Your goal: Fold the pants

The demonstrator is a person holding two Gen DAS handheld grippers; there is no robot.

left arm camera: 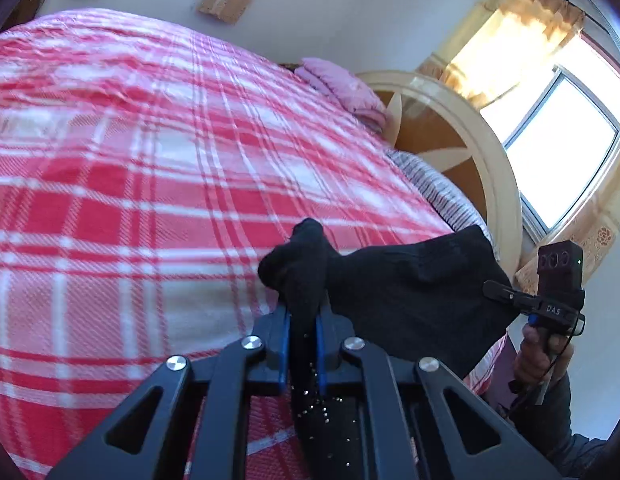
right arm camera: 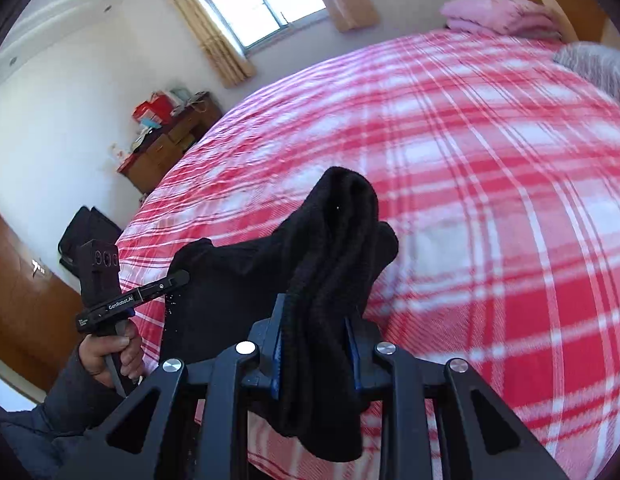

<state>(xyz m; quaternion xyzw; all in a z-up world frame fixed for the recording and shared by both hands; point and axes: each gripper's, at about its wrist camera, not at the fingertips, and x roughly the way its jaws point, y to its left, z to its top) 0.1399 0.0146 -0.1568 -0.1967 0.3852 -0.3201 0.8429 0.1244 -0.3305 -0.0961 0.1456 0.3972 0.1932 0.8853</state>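
The left gripper (left arm camera: 302, 322) has its jaws clamped on a bunched fold of the black pants (left arm camera: 409, 292); the cloth fills the narrow gap between the blue pads and pokes out as a knot just past the tips. From there the pants stretch sideways, off the bed, to the right gripper (left arm camera: 499, 294), whose jaws pinch the far corner of the same cloth. A hand (left arm camera: 537, 356) holds that gripper's handle below.

In the right wrist view, the right gripper (right arm camera: 315, 320) is closed on a thicker wad of the pants (right arm camera: 333, 248), which rises beyond the jaws in a hump and also hangs down between the fingers. To the left of these jaws the cloth runs to the left gripper (right arm camera: 178, 280), held by the other hand (right arm camera: 110, 356).

Beyond both sets of jaws lies the bed (left arm camera: 130, 160) with its red and white plaid cover. Farther off, at the headboard (left arm camera: 469, 152), sit a pink folded blanket (left arm camera: 341, 88) and a striped pillow (left arm camera: 441, 188).
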